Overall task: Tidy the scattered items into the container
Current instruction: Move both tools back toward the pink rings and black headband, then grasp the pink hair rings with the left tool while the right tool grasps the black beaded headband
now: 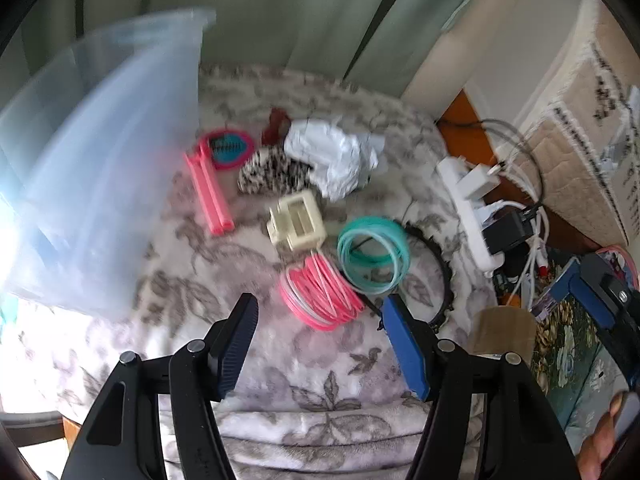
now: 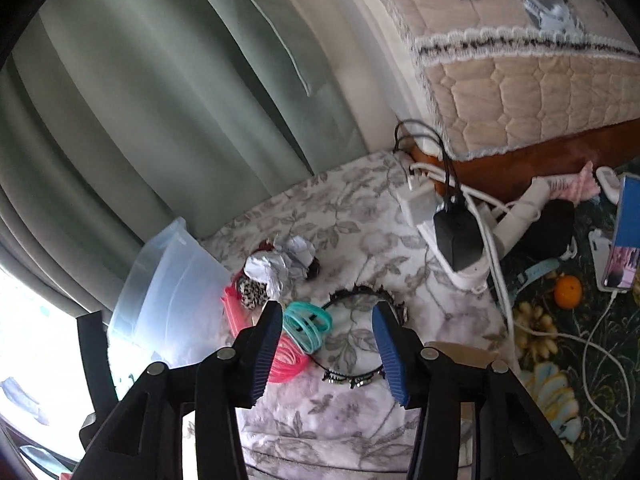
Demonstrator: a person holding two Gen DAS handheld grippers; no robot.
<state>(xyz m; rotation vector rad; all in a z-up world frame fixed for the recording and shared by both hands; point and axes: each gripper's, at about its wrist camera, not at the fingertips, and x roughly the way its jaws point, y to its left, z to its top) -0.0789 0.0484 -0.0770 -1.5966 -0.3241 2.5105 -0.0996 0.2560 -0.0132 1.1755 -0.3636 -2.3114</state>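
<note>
A clear plastic container (image 1: 100,184) stands at the left on a floral blanket (image 1: 304,364); it also shows in the right wrist view (image 2: 172,300). Scattered items lie on the blanket: pink bangles (image 1: 320,292), teal bangles (image 1: 374,258), a cream plastic clip (image 1: 296,222), a pink comb and mirror (image 1: 212,184), crumpled white paper (image 1: 336,156), a leopard scrunchie (image 1: 268,174) and a black beaded headband (image 2: 360,336). My left gripper (image 1: 318,340) is open and empty just short of the pink bangles. My right gripper (image 2: 326,348) is open and empty over the headband.
A white power strip (image 2: 452,236) with chargers and cables lies at the blanket's right edge. A mattress (image 2: 512,64) stands behind it. A phone (image 2: 624,240) and an orange (image 2: 568,292) lie on a dark floral rug at right. Green curtains (image 2: 160,100) hang behind.
</note>
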